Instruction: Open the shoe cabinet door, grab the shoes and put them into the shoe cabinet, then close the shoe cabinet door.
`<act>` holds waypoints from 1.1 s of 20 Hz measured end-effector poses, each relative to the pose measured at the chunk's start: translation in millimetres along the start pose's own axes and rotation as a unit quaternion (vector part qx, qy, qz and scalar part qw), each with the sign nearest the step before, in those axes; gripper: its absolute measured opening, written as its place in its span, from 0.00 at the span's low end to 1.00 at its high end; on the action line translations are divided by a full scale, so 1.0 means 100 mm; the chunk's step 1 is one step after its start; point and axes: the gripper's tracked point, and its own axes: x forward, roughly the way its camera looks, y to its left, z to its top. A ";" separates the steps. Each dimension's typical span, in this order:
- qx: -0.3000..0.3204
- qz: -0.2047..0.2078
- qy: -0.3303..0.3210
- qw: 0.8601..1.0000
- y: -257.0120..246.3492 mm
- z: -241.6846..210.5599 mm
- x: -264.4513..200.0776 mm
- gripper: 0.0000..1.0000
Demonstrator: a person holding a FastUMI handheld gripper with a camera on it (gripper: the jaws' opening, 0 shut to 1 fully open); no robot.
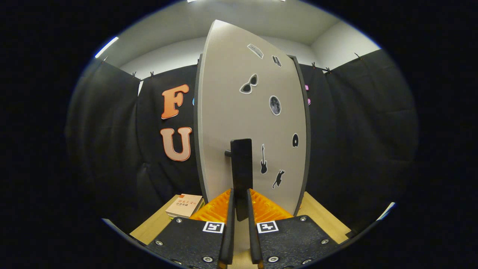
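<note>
The tongs pinch the dark vertical handle of the shoe cabinet door, one finger on either side of it. The pale door, dotted with stickers, stands just ahead and hides the cabinet's inside, so its contents cannot be told. A book lies on the wooden table beside the door.
</note>
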 end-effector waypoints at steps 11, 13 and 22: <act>0.063 -0.059 0.042 0.995 -1.43 -0.13 -0.74 0.09; 0.083 -0.036 0.042 0.995 -1.42 -0.12 -0.69 0.09; 0.065 0.082 0.021 0.994 -0.71 0.03 -0.22 0.43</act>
